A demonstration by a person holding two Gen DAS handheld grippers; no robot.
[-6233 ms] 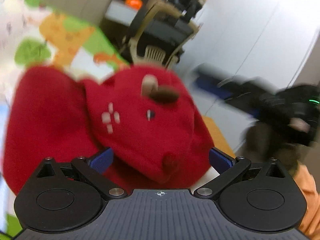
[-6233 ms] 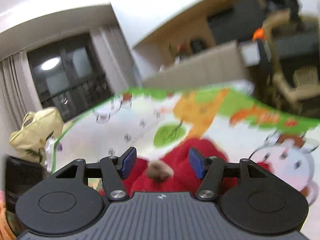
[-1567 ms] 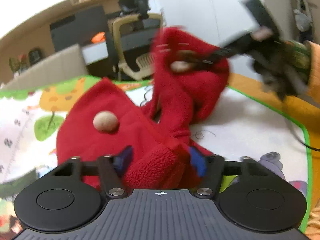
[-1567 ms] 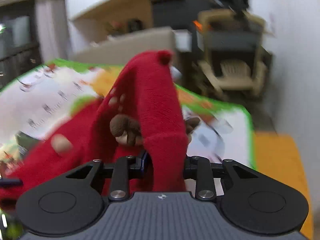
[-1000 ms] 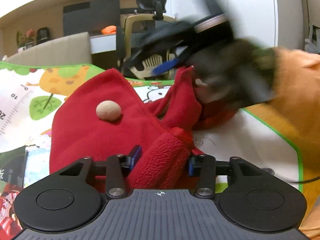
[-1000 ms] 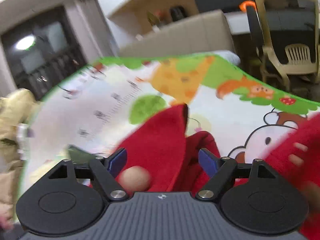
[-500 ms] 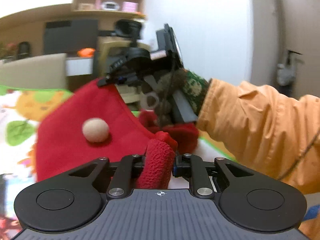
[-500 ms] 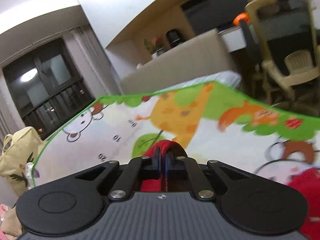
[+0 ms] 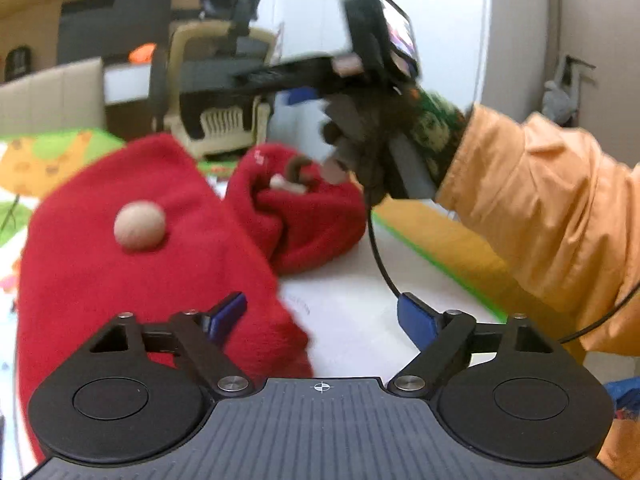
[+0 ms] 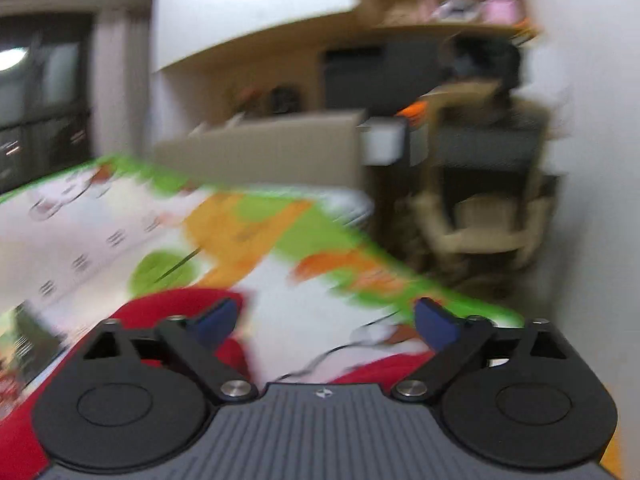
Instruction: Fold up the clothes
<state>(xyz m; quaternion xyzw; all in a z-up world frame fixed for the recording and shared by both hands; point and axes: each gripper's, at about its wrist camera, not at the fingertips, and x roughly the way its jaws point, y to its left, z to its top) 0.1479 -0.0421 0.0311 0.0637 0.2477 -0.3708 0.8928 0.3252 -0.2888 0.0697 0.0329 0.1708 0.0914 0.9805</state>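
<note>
My left claw (image 9: 322,314) was spread wide and held nothing. My right claw (image 10: 324,318) was spread and empty too. The red fleece top (image 9: 132,264) lay bunched on the play mat (image 9: 352,316), near its green edge. If I grabbed one lumpy bit, the fold might come out crooked.

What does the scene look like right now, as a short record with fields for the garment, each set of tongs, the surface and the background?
garment: red fleece garment with a beige pompom, lying crumpled on the mat
left tongs: open, holding nothing, over the garment's near edge
right tongs: open, empty, above the mat; picture blurred
surface: cartoon play mat with green border
person: orange sleeve, gloved hand on the right tool
background: beige chair
</note>
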